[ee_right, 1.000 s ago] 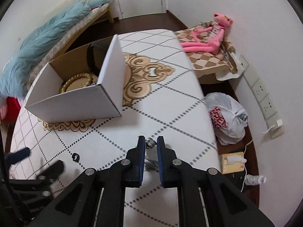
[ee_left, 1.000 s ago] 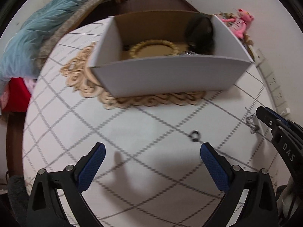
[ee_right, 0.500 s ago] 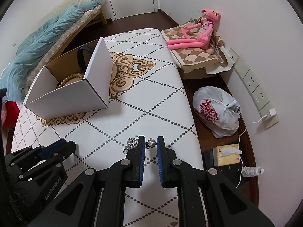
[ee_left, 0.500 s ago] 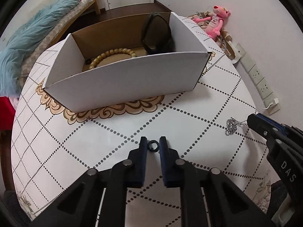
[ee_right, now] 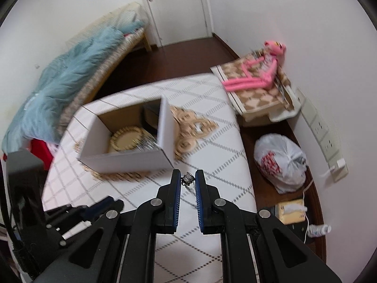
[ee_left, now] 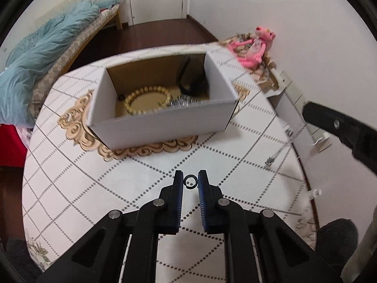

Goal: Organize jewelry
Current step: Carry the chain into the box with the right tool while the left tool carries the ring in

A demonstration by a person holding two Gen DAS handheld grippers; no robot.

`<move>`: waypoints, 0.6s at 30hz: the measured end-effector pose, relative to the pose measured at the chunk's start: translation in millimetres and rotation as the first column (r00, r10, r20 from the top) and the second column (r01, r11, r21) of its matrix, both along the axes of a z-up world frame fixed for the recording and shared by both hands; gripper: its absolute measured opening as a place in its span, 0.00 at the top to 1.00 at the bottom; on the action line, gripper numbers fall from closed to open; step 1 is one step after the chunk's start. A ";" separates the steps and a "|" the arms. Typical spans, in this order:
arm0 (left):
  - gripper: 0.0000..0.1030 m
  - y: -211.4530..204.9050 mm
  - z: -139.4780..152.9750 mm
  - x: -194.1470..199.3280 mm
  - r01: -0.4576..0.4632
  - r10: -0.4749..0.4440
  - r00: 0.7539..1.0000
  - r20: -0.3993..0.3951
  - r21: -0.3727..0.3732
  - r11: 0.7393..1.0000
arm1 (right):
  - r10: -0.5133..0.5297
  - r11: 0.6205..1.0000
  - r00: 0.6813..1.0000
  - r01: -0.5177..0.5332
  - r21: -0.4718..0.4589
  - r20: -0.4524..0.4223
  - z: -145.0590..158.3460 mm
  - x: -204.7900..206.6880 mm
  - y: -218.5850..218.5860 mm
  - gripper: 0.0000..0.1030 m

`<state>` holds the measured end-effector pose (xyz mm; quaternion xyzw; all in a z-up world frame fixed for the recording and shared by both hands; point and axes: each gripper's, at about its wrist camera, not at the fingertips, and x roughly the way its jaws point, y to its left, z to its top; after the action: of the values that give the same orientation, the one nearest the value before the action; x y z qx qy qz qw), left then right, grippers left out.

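My left gripper [ee_left: 190,181] is shut on a small black ring [ee_left: 190,181], held above the patterned table. My right gripper [ee_right: 187,179] is shut on a silver chain with a bead [ee_right: 187,178]; the chain [ee_left: 280,151] hangs from it in the left wrist view, its end near the table. The white cardboard box [ee_left: 165,122] stands ahead on the table, open at the top. Inside lie a wooden bead bracelet [ee_left: 146,97], a black band [ee_left: 192,80] and something silver [ee_left: 183,101]. The box also shows in the right wrist view [ee_right: 127,162].
The white table [ee_left: 82,176] has a dotted diamond pattern and a gold ornament under the box. A pink plush toy [ee_right: 261,75] sits on a checked stool at the right. A white plastic bag [ee_right: 280,162] lies on the floor. A bed with a blue blanket [ee_left: 42,54] is at the left.
My left gripper closed on the black ring and lifted it. My right gripper lifted the silver chain off the table. Both have risen.
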<state>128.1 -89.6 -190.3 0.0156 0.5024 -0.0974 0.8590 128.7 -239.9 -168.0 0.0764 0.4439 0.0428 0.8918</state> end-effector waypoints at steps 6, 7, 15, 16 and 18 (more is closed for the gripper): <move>0.90 27.8 47.5 11.8 -0.025 0.028 0.999 0.041 -0.070 0.997 | 0.054 0.996 0.995 -0.060 0.065 0.085 56.3 12.7 13.4 0.88; 0.90 33.4 55.0 16.2 -0.032 0.036 0.998 0.052 -0.076 0.997 | 0.067 0.994 0.993 -0.075 0.074 0.099 66.1 17.7 17.1 0.88; 0.90 66.3 82.6 70.0 -0.062 0.068 0.995 0.079 -0.074 0.995 | 0.150 0.981 0.985 -0.159 0.115 0.083 88.4 71.8 46.5 0.88; 0.90 69.7 81.2 78.2 -0.064 0.069 0.995 0.068 -0.076 0.995 | 0.157 0.979 0.985 -0.164 0.120 0.070 85.7 79.8 50.3 0.88; 0.90 75.8 76.8 96.8 -0.066 0.069 0.997 0.041 -0.077 0.995 | 0.177 0.975 0.984 -0.180 0.127 0.036 78.0 95.7 59.4 0.88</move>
<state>224.9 -13.7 -113.4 -0.0317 0.4800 -0.0868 0.8724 224.4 -180.6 -90.0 0.0934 0.4344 0.1523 0.8828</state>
